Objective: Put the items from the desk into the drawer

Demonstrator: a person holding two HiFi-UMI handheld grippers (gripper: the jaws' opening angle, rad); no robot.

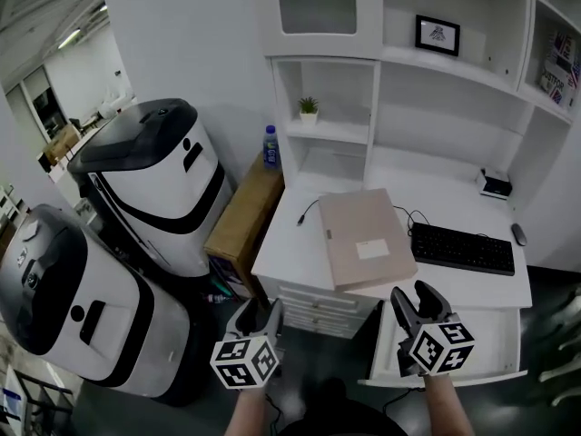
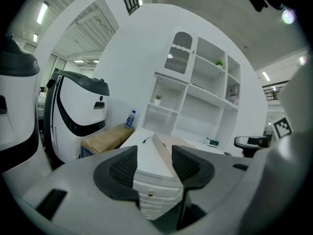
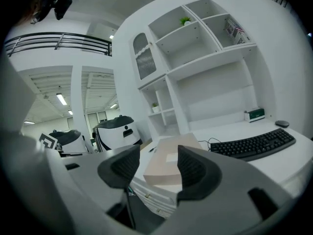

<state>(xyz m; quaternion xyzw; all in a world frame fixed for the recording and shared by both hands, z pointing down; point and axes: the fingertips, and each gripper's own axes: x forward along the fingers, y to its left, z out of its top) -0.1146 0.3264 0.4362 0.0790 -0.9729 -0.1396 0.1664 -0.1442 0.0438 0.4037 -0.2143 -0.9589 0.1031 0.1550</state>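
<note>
**Both grippers open, nothing gripped, desk items not yet in the drawer**

Near edge of the scene, left: left gripper [image 1: 257, 312], jaws apart, empty, hovering in front of the stack of closed drawers [image 1: 318, 309] under the desk's near left corner. In the left gripper view, only those drawer fronts and the edge of the beige box [image 2: 163, 150] showing far off through the gap of the left gripper [image 2: 154, 163].

Near edge, right: right gripper [image 1: 414, 300], jaws likewise spread, clamped on nothing, hanging over the left end of the pulled-out drawer [image 1: 495, 351]. In the right gripper view, the beige box [image 3: 168, 161] framed between the jaws of the right gripper [image 3: 159, 168] but well apart from them, untouched.

On the white desk [image 1: 289, 243]:
- beige box [image 1: 366, 237], lying flat, tilted, near corner jutting over the desk's near edge
- black keyboard [image 1: 463, 248], just right of the box
- black cable [image 1: 309, 209], on the left, beside the box's far corner
- small device [image 1: 496, 185], far right
- mouse [image 1: 518, 233], right edge

Left of the desk: brown cardboard box [image 1: 245, 214] with a blue bottle [image 1: 270, 146] at its far end, then two large white-and-black machines [image 1: 150, 180]. On the shelves above: small plant [image 1: 309, 107] and framed picture [image 1: 437, 34].
</note>
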